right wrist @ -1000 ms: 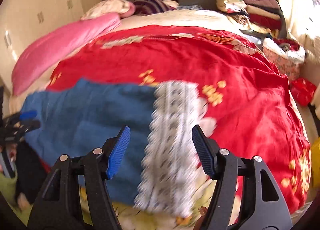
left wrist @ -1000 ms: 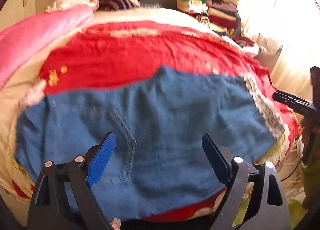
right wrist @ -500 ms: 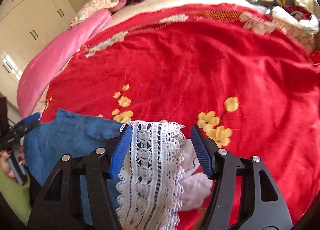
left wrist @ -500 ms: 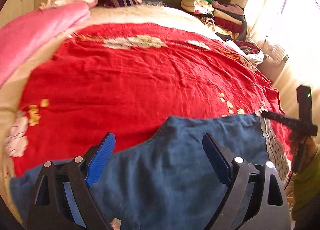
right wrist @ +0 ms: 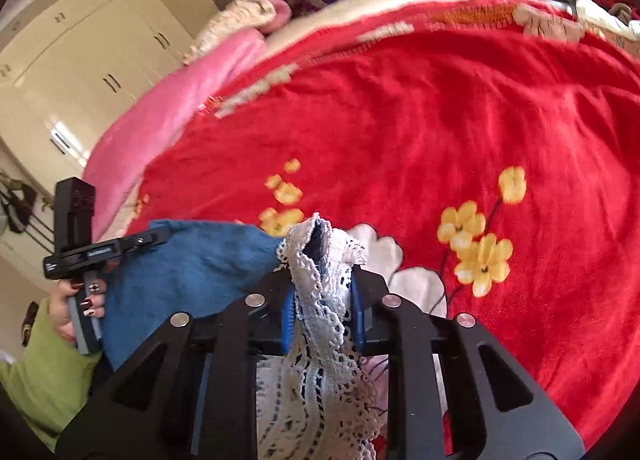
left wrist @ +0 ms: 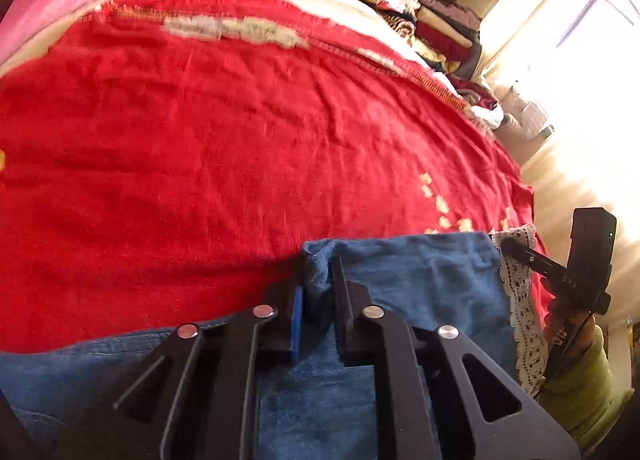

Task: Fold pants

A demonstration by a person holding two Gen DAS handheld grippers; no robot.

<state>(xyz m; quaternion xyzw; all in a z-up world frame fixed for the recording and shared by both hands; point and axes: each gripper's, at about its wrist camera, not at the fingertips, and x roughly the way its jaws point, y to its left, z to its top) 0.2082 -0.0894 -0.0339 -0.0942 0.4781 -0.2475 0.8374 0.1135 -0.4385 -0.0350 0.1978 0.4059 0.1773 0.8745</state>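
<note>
Blue denim pants (left wrist: pixel 420 284) with a white lace hem (left wrist: pixel 520 312) lie at the near edge of a bed with a red flowered cover (left wrist: pixel 240 148). My left gripper (left wrist: pixel 318 280) is shut on a bunched fold of the blue fabric at the pants' far edge. My right gripper (right wrist: pixel 322 292) is shut on the lace hem (right wrist: pixel 320 280), which bunches up between the jaws and hangs down below. The blue pants (right wrist: pixel 200 264) stretch to the left of it in the right wrist view. Each gripper shows in the other's view, at the right edge (left wrist: pixel 560 272) and at the left edge (right wrist: pixel 92 252).
A pink blanket (right wrist: pixel 192 100) and pillows (right wrist: pixel 256 12) lie at the bed's far left. A stack of folded clothes (left wrist: pixel 424 20) stands at the far right by a bright window (left wrist: pixel 592 60). Cream wardrobes (right wrist: pixel 80 60) stand on the left.
Both grippers were open above the pants; they came down to the near edge and closed, the left on the blue fabric, the right on the lace hem.
</note>
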